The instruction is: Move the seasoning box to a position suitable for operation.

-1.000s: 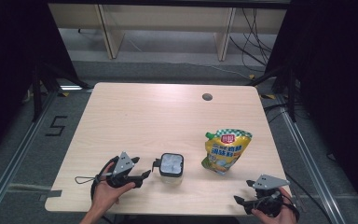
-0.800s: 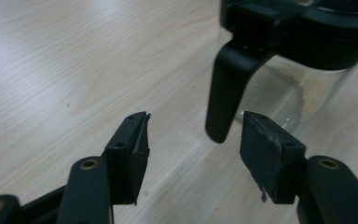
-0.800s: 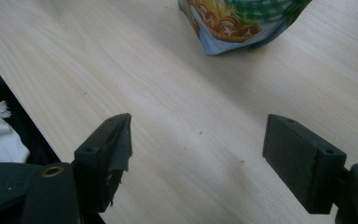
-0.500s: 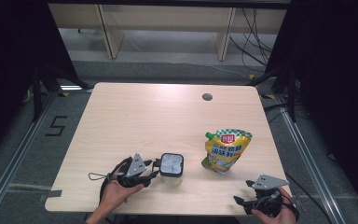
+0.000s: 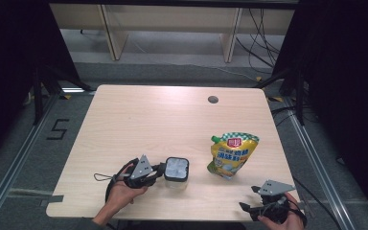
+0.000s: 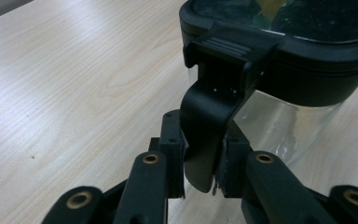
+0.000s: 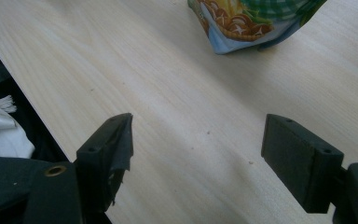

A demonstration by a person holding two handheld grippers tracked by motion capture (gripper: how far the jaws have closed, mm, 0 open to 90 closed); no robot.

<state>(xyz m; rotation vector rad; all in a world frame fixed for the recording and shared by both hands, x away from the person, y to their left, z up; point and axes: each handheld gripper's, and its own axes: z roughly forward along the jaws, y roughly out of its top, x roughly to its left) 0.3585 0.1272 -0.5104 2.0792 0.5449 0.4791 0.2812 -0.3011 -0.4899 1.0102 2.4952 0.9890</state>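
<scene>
A clear container (image 5: pixel 176 168) with a black lid (image 6: pixel 284 42) stands on the table's near left. Its black side latch (image 6: pixel 214 116) hangs down between the jaws of my left gripper (image 6: pixel 203 172), which have just been closing and now pinch the latch from both sides. From above, the left gripper (image 5: pixel 162 170) touches the container's left side. A yellow and green pouch (image 5: pixel 232 154) lies to the right. My right gripper (image 5: pixel 248 198) rests near the front right edge, open with nothing between its fingers, and the pouch's bottom (image 7: pixel 251 18) lies ahead of it.
The wooden table (image 5: pixel 163 120) has a round cable hole (image 5: pixel 213 99) near its far edge. The front edge (image 7: pixel 32 93) runs close by the right gripper's left jaw. Dark frames and cables stand around the table.
My left hand has moved right up to the container, and its jaws have closed on the lid's side latch. The right gripper and the pouch have stayed put.
</scene>
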